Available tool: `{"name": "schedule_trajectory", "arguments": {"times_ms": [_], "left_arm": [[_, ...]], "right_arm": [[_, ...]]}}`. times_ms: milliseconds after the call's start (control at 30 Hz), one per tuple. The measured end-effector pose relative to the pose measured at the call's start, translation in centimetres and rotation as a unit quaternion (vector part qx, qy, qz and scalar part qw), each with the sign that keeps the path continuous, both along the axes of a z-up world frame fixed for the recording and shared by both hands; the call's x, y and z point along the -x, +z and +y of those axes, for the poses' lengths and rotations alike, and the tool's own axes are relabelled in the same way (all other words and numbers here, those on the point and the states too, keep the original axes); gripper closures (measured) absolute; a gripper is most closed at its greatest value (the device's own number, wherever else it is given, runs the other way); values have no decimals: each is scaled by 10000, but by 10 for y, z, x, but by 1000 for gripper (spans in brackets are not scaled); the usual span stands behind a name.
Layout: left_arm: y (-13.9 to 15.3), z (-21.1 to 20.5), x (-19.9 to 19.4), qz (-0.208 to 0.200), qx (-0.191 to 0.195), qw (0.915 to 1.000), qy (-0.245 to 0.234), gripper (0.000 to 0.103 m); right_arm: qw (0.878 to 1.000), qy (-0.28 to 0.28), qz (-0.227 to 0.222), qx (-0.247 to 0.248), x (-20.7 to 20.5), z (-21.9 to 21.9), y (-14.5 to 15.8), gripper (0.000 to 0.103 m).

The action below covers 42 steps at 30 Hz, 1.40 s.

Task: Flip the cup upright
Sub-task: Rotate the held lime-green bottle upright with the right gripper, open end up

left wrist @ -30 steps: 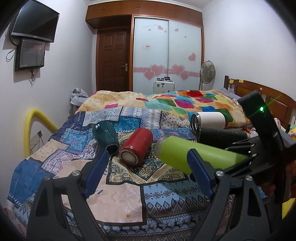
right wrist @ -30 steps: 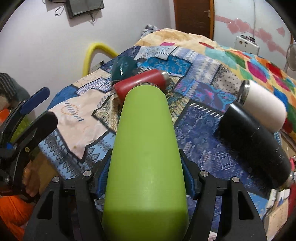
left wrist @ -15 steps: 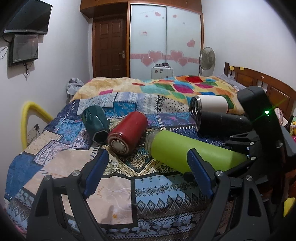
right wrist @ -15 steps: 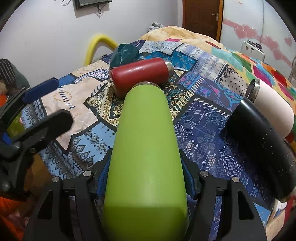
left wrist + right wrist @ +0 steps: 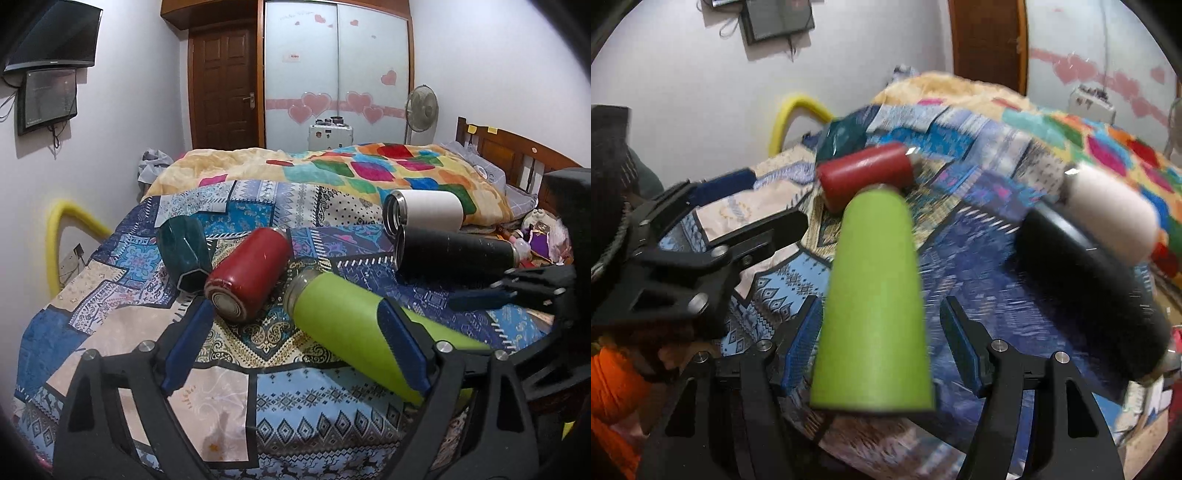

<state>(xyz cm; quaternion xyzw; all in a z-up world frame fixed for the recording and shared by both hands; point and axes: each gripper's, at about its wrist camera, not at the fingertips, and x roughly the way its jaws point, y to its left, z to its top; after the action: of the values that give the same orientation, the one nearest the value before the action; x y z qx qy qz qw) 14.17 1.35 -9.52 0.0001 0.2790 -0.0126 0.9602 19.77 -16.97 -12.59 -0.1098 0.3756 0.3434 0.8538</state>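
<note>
Ahead of my left gripper [image 5: 295, 332], its fingers spread and holding nothing, the green cup [image 5: 354, 325] lies on its side on the patchwork quilt [image 5: 229, 391], mouth toward the red cup [image 5: 247, 273] just beyond.

From my right gripper [image 5: 882, 332], the green cup [image 5: 875, 295] runs away between parted fingers; the picture is blurred, so contact is unclear. I judge I should close near the base, lift clear of the red cup [image 5: 864, 177], then tip it mouth-up.

Open quilt [image 5: 207, 398] at lower left of frame. Green cup [image 5: 343, 325] blocks lower center-right; red cup [image 5: 247, 273] and teal cup [image 5: 184, 254] crowd mid-left; black cup [image 5: 454, 254] and white cup [image 5: 424, 212] close the right.
</note>
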Motion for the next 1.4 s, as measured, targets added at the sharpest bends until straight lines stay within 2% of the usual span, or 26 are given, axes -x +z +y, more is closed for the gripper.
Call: {"name": "schedule_trajectory", "arguments": {"times_ms": [133, 300, 567, 767, 1000, 1167, 1267, 1400], "left_arm": [[-1, -6, -7, 161, 33, 9999, -45, 6], [-11, -21, -26, 726, 106, 9968, -302, 4], [-21, -32, -45, 1210, 380, 9912, -367, 0], [-38, -31, -62, 1878, 799, 9780, -429, 0], [-47, -37, -71, 2063, 703, 9748, -481, 0], [-43, -43, -78, 2110, 660, 9722, -765, 16], [-41, -47, -84, 2206, 620, 9688, -941, 20], [-40, -59, -89, 2337, 291, 9657, -1092, 20]], "right_arm": [[9991, -399, -172, -21, -8, -26, 4, 40], [9977, -679, 38, 72, -26, -40, -19, 40], [9985, -523, -8, -128, -17, -47, -31, 40], [9991, -363, 29, -221, -12, -43, -38, 40], [9984, -209, 68, -514, -3, -39, -38, 40], [9990, -231, 30, -374, 3, -41, -45, 40], [9987, -410, -112, -269, 5, -47, -42, 40], [9962, -718, -305, -393, 3, -63, -27, 40]]}}
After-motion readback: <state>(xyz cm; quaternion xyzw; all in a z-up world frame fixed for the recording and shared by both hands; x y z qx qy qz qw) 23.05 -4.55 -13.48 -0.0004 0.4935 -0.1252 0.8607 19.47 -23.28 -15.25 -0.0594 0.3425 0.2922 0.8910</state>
